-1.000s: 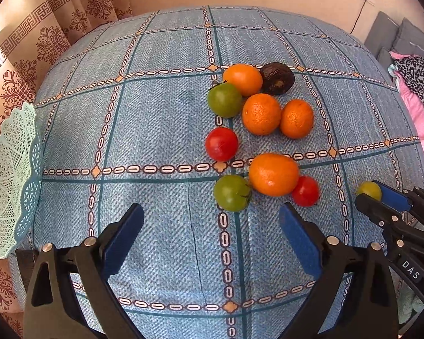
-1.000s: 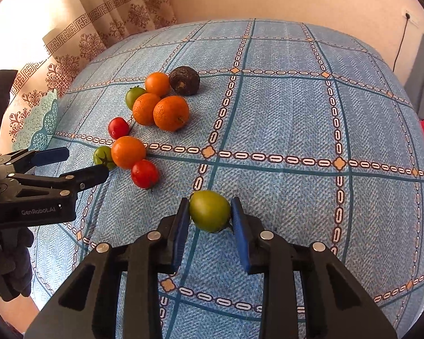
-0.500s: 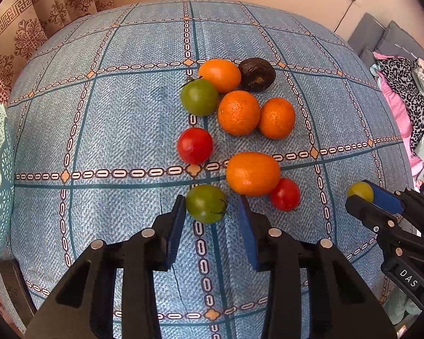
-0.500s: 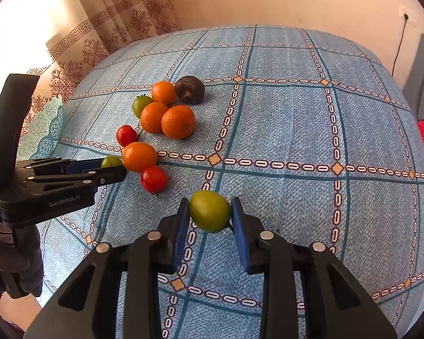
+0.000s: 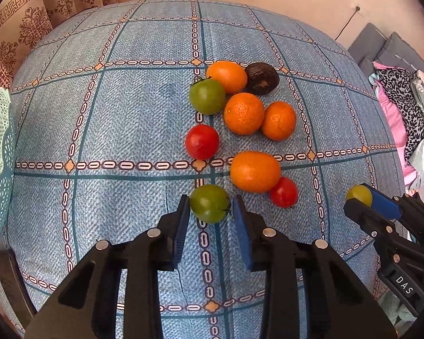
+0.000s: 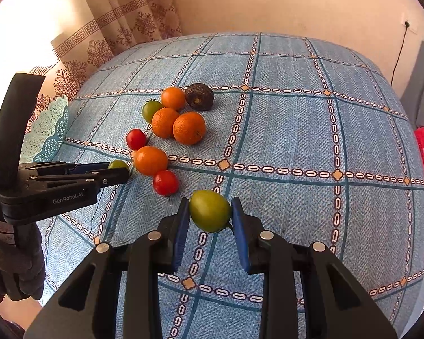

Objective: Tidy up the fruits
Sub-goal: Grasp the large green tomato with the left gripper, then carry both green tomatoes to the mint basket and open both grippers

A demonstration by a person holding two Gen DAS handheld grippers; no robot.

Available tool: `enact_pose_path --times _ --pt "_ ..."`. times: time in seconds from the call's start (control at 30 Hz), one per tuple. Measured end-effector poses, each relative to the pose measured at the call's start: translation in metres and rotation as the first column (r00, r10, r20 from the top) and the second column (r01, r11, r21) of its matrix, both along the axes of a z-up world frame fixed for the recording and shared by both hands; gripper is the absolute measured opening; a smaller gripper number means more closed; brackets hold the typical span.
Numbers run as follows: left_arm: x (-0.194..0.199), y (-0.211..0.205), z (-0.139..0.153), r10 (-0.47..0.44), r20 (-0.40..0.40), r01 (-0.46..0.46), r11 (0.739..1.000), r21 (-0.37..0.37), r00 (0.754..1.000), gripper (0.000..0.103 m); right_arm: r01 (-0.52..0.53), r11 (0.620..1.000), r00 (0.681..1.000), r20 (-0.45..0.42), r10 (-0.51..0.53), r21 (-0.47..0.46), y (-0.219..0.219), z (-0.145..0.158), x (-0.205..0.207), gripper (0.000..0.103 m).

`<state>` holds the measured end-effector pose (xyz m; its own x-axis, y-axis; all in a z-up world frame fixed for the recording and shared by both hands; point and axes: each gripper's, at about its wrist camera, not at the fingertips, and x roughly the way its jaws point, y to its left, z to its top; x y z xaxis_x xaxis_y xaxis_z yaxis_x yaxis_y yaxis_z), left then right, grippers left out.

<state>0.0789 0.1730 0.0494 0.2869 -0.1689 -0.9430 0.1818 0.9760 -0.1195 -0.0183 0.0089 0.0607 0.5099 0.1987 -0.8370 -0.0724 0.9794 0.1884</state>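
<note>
Both grippers are mid-pickup: the left gripper has its jaws snug around a green tomato on the tabletop, and the right gripper pinches a yellow-green tomato. Next, probably lift both toward the mint basket.

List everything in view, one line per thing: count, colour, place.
green tomatoes: 3; one in the left hand-held gripper, one in the right hand-held gripper, one at the far cluster's left edge.
red tomatoes: 2; one mid-pile, one beside the near orange fruit.
orange fruits: 4; two side by side, one behind, one nearer.
dark fruit: 1, brown-black, far end.
basket: 1, pale green, left edge.
tablecloth: 1, blue patterned.
curtain: beige, behind.
clothes: pile, far right.
gloved hand: 1, grey, holding the left hand-held gripper.
</note>
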Motion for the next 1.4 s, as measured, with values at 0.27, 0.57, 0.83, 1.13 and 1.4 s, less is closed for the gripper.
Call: enact_pose_path --times 0.27,0.57,0.83,1.13,1.4 --pt "-0.007 0.006 0.018 0.006 0.033 -0.005 1.000 -0.013 0.999 0.019 0.006 1.000 1.000 0.015 -0.006 0.006 0.001 0.006 -0.002 0.030" --pt "-0.015 0.005 0.008 -0.010 -0.005 0.010 1.000 -0.022 1.000 0.062 -0.008 1.000 1.000 0.000 0.008 0.004 0.003 0.002 -0.004 0.030" --pt "-0.021 -0.008 -0.013 -0.050 -0.055 0.052 0.998 0.029 0.997 0.033 -0.002 1.000 1.000 -0.004 0.002 0.001 0.000 0.001 -0.004 0.030" --pt "-0.027 0.004 0.009 -0.014 0.013 0.014 0.999 0.039 1.000 0.030 -0.002 1.000 1.000 0.007 0.002 0.016 0.006 0.008 -0.003 0.030" --pt "-0.026 0.047 0.056 0.087 0.139 -0.097 0.993 0.063 0.986 0.030 -0.054 0.998 0.997 0.050 0.052 0.042 0.038 0.028 0.007 0.030"
